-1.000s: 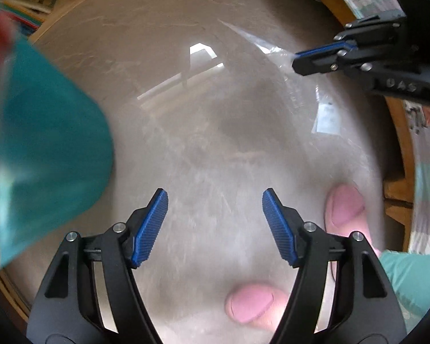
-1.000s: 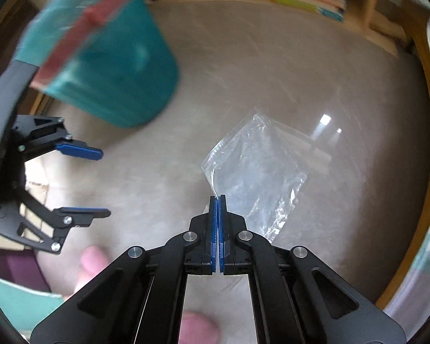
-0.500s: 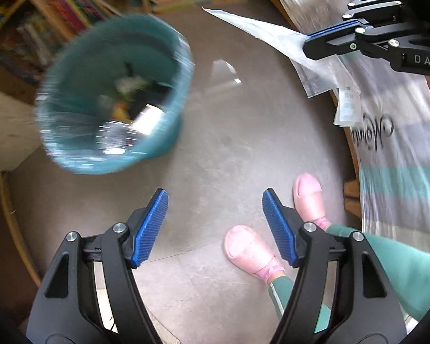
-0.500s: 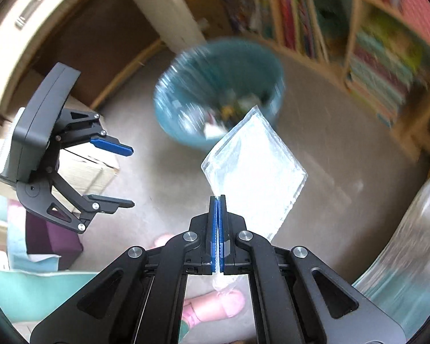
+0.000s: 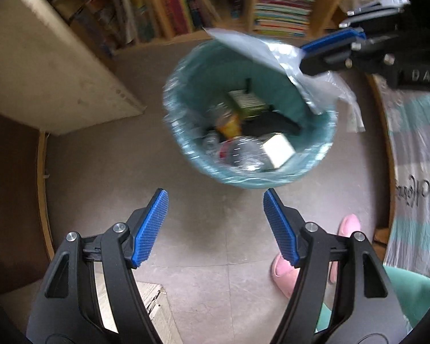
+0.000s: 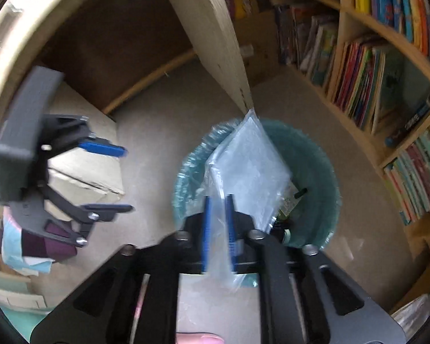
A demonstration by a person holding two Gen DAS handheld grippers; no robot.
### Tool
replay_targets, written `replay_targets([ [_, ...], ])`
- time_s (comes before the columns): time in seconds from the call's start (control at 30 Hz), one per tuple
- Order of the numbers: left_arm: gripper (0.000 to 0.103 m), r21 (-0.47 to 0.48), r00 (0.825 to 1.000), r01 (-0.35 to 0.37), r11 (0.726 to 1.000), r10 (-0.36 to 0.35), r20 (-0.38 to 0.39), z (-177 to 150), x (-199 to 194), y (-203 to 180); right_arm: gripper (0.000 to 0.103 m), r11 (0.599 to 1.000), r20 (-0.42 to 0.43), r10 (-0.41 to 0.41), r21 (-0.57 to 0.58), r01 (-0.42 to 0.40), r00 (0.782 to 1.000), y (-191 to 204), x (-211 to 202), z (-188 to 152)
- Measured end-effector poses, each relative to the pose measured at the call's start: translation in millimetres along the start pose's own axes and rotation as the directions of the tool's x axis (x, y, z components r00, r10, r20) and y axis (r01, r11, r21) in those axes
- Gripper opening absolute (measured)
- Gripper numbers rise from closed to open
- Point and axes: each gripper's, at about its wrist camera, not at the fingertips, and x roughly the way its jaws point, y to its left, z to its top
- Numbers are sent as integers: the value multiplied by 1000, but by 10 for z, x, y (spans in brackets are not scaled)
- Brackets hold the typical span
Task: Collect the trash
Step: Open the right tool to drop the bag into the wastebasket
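Hanging over the teal bin (image 5: 315, 160), the clear plastic bag (image 6: 249, 166) sits between the right gripper (image 6: 217, 223) fingers, which have just been opening and now stand slightly apart, no longer pinching it (the film still drapes between the blue pads). The bin stands on the grey floor (image 5: 129, 177) and holds bottles, a small box and other rubbish. The left gripper (image 5: 215, 226) hovers nearer the camera with its fingers wide apart and empty. A bookshelf (image 6: 387, 71) lines the wall behind; pink slippers (image 5: 286, 269) show below.
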Motion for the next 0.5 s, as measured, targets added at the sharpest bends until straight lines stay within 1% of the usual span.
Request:
replay_targets([
  [0.07,67,-34,1000,1,999,-1,-8,-39,15,117,41,999,-4,-29,23,29,1000,-51,122,49],
  [0.13,67,-55,1000,11,998,-12,-11,-85,25,171,52,998,11,-51,45,51,999,-92,146,46],
  [0.3,67,-67,1000,22,997,-23,-16,-161,-101,120,53,997,14,-51,57,50,999,-160,-26,20],
  [0.4,67,-82,999,40,996,-40,3,-180,-288,67,54,999,13,-29,45,28,1000,-119,-297,11],
  [0.5,67,-82,999,43,996,-42,18,-166,-634,-51,54,1000,25,-16,9,15,1000,-12,-679,19],
])
